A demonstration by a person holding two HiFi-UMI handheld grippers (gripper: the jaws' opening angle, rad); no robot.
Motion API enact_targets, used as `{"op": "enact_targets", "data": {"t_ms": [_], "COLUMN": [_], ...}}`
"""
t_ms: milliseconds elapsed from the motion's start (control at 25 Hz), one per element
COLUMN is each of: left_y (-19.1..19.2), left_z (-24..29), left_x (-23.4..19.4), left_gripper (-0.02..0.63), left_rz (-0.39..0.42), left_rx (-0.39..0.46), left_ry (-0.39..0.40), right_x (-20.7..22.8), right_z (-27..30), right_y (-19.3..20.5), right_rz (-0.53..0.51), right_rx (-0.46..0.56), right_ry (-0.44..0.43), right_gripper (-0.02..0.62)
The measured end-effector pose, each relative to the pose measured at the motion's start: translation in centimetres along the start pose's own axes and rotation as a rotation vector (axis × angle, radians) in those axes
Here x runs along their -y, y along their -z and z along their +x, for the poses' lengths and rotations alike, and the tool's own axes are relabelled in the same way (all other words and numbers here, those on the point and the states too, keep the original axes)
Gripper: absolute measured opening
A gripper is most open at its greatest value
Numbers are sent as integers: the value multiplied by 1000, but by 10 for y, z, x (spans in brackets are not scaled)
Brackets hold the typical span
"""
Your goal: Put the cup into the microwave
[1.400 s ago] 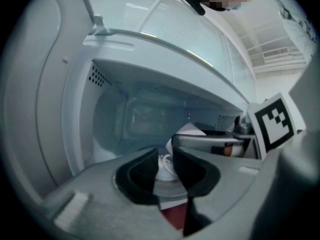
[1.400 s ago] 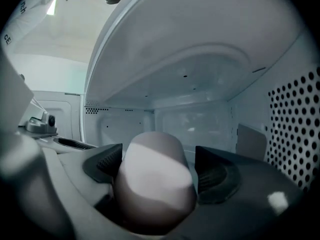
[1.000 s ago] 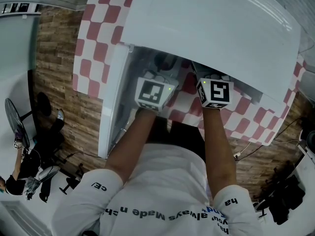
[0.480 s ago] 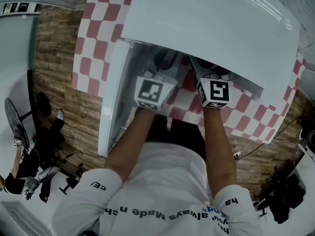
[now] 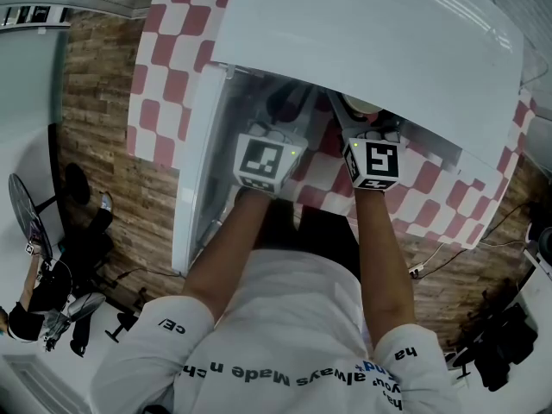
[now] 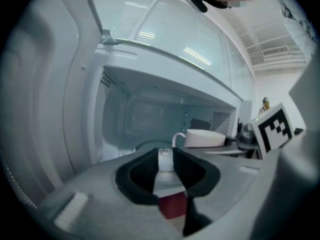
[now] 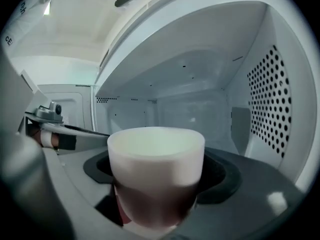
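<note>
The white cup (image 7: 156,169) hangs upright between the pads of my right gripper (image 7: 157,184), whose jaws are closing on it. It hangs at the mouth of the open white microwave (image 5: 371,33), facing the bare cavity (image 7: 185,109). In the head view the cup's rim (image 5: 362,104) peeks out under the microwave's top edge, ahead of the right gripper (image 5: 362,117). The left gripper view shows the cup (image 6: 205,138) with its handle at the right. My left gripper (image 6: 164,156) points into the cavity beside it. Its jaws stand a narrow gap apart with nothing between them.
The microwave door (image 5: 203,171) swings open to the left of my left gripper (image 5: 289,109). A perforated wall (image 7: 270,99) bounds the cavity on the right. The microwave stands on a red-and-white checked cloth (image 5: 168,59). A standing fan (image 5: 30,218) is on the wooden floor (image 5: 95,84) at the left.
The cup's rim now shows at the microwave's mouth in the head view, where it was hidden before. Both hands have barely shifted.
</note>
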State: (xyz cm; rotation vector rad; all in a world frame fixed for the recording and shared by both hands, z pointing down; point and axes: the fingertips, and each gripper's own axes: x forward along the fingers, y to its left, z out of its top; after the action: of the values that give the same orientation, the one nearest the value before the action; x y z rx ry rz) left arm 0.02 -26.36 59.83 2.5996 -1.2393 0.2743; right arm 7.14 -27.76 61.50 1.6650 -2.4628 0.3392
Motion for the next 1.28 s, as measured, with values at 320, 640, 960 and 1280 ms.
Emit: {"op": "enact_targets", "data": {"t_ms": [320,640,960,1280], "left_y": [0,2,2,-5], "left_z": [0,7,10,1], "left_x": [2,-6,-6,-1], "left_gripper": [94,94,94,94], "left_rz": [2,-3,-7,-9], "left_rx": [-3,-20,-30,-46], "left_ry": [3,-33,-30,-21], "right_x": [3,12,12,4], "right_z": [11,29,32,12], "right_y": [-3,-8,-4,-1], "right_rz": [-23,-35,-33,20], "right_rx": [-2,-7,-39,-69], "right_ry": [1,7,-7,-7], "right_gripper": [446,446,495,518]}}
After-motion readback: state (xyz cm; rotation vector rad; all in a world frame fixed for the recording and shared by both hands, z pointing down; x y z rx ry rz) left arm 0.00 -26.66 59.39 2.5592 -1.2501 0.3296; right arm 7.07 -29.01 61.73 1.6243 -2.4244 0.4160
